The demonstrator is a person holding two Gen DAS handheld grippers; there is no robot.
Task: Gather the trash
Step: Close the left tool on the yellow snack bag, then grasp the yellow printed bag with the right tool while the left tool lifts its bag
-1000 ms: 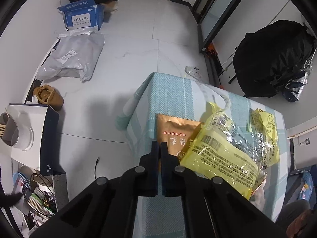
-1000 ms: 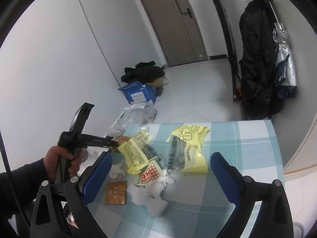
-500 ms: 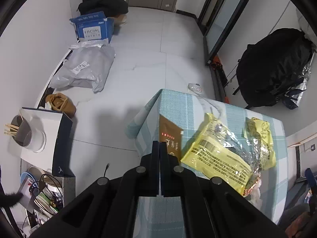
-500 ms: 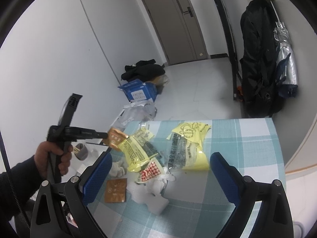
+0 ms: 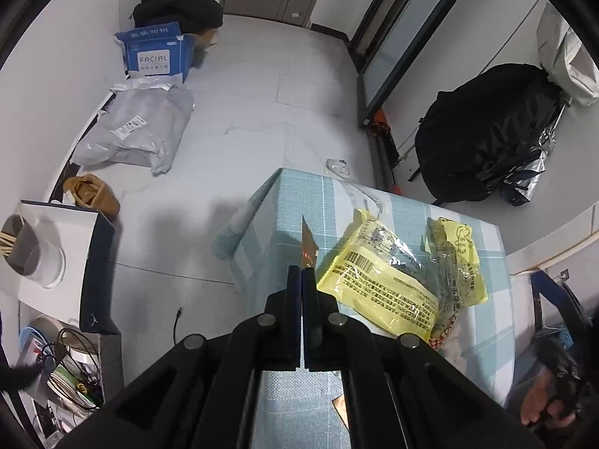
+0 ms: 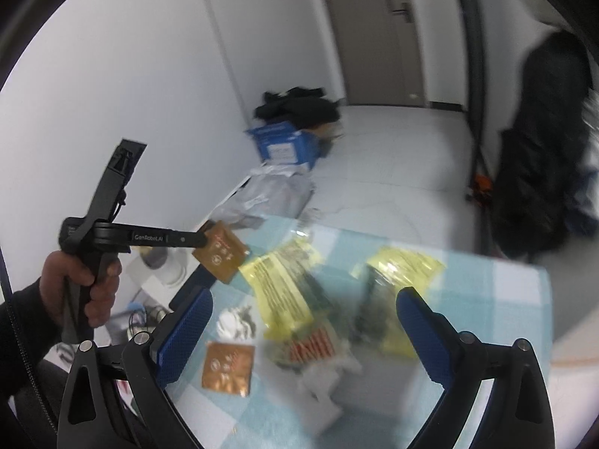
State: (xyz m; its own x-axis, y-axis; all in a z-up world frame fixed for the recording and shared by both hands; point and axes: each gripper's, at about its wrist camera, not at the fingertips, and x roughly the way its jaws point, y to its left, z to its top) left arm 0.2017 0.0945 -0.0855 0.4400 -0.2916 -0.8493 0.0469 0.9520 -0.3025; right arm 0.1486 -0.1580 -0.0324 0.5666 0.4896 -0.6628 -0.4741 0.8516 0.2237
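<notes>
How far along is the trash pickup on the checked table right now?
Early on; nothing shows as binned. In hand: the left gripper is shut on a brown packet, lifted clear of the table. The right gripper is open and holds nothing. Left on the cloth: two yellow wrappers, a second brown packet, a red-checked wrapper and crumpled white tissue.

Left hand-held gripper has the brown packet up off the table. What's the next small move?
Probably carry it left, toward the bin on the floor. The left hand-held gripper is shut on the brown packet, which hangs clear above the table.
</notes>
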